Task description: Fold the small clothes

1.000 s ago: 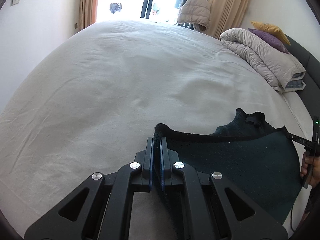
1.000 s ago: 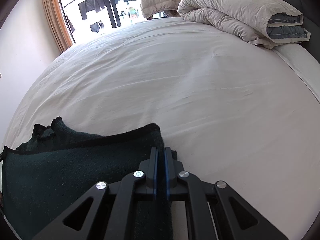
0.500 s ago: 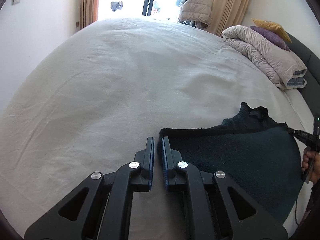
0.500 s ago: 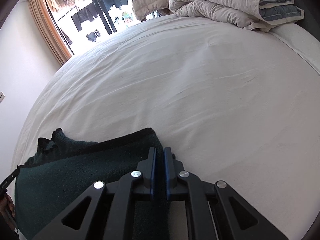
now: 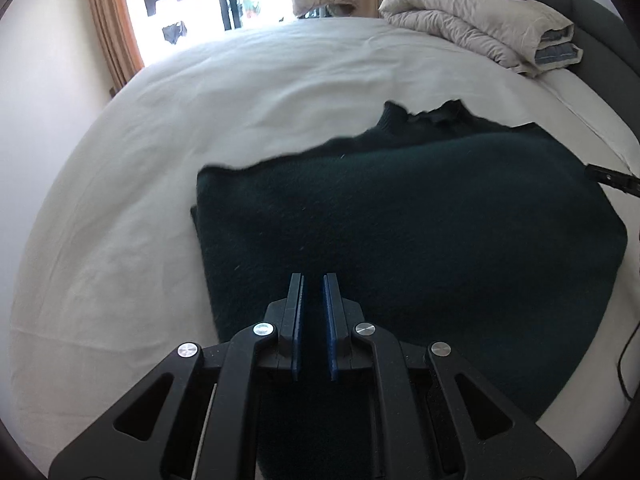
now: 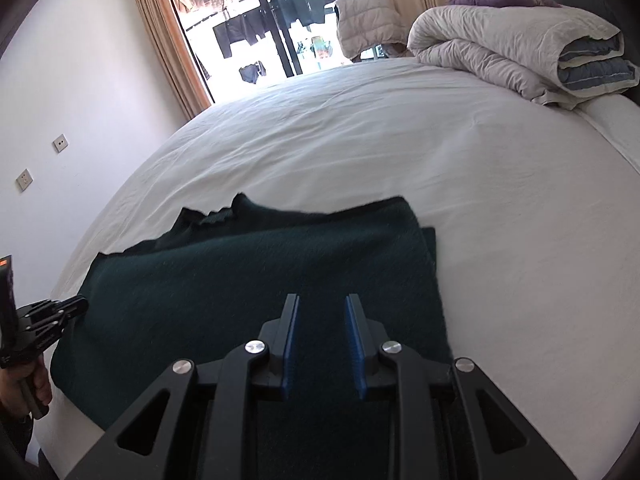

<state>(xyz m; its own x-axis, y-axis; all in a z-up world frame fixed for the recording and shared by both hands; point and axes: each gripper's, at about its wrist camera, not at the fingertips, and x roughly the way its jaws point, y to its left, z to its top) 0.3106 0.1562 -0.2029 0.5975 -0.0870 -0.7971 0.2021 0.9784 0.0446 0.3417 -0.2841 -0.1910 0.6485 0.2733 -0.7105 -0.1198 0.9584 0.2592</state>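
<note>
Folded dark green garment (image 5: 400, 232) on white bed (image 5: 200, 120); right gripper (image 6: 321, 304) fingers opening, empty

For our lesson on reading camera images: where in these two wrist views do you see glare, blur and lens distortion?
Left wrist view: the window is blown out white, the dark garment has a smeared far edge, and the bed bulges with the fisheye. Right wrist view: the balcony door glares less, and the garment's edge is softly blurred.

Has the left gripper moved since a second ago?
Yes. The left gripper was at the sweater's corner over the sheet; now it has shifted onto the sweater.
</note>
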